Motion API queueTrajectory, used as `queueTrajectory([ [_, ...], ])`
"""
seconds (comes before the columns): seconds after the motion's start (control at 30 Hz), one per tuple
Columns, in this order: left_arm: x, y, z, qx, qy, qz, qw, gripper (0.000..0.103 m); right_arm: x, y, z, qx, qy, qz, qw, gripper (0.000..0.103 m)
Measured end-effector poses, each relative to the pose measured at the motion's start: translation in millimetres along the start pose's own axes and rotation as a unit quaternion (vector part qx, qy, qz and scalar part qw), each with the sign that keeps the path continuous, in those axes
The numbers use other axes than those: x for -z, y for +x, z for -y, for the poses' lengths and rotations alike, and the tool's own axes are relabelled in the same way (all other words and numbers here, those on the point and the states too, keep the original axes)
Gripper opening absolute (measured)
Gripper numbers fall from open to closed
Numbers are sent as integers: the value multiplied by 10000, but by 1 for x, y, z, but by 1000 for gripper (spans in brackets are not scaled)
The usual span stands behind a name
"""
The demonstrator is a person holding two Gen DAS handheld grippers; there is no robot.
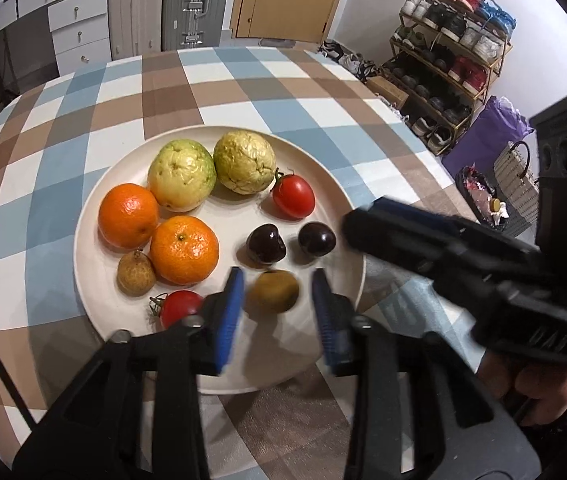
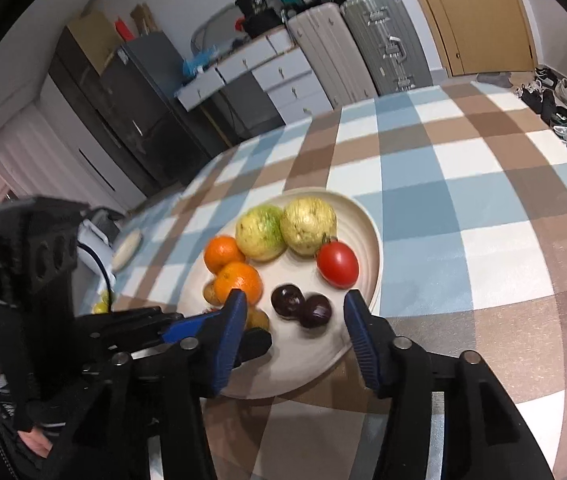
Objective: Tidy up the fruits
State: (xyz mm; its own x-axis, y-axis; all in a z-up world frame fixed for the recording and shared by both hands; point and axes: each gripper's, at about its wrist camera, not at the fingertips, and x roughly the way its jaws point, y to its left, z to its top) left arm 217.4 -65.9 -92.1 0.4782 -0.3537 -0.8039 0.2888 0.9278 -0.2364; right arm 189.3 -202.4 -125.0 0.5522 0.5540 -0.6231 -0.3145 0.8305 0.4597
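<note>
Currently, all fruit lies on the round cream plate (image 1: 95, 208) on the checked blue, brown and white tablecloth (image 1: 243, 80). Like fruits largely sit in pairs: two yellow-green guavas (image 1: 181, 176) at the far side, two oranges (image 1: 184, 249) on the left, two dark cherries (image 1: 266, 245) right of centre. Judged from this, sorting is well advanced. One red tomato (image 1: 293, 196) lies far right, the other (image 1: 179, 307) at the near left; these remain apart.

The left gripper (image 1: 277, 304) is spread open, its blue pads flanking, not touching, a brown longan (image 1: 275, 291) at the near rim. A second longan (image 1: 136, 274) lies on the left, beside the oranges.

The right gripper (image 2: 291, 324) is also open and empty, near the cherries (image 2: 301, 306).

Only the left wrist view shows the near tomato fully; the right wrist view alone shows a white object (image 2: 127, 248) on the table's left edge.
</note>
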Motion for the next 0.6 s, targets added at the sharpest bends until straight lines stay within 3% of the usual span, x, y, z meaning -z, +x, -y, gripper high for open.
queueTrajectory([
  [0.07, 1, -8, 0, 138, -69, 89, 9998, 43, -2, -12, 0, 40, -11, 174, 9998, 55],
  [0.13, 2, -19, 0, 111, -100, 214, 9997, 47, -4, -26, 1, 66, 30, 391, 9992, 65],
  [0.3, 6, -59, 3, 167, -256, 753, 9967, 61, -4, -63, -1, 108, 136, 829, 9964, 74],
  [0.43, 13, -90, 11, -77, -222, 1182, 9927, 82, 1, -87, -10, 249, 76, 1095, 9936, 86],
  [0.53, 25, -112, 18, -241, -111, 1464, 9889, 84, 6, -104, -21, 301, -28, 1273, 9914, 87],
  [0.6, 35, -125, 20, -329, -97, 1644, 9858, 91, 12, -115, -30, 319, -138, 1389, 9897, 91],
])
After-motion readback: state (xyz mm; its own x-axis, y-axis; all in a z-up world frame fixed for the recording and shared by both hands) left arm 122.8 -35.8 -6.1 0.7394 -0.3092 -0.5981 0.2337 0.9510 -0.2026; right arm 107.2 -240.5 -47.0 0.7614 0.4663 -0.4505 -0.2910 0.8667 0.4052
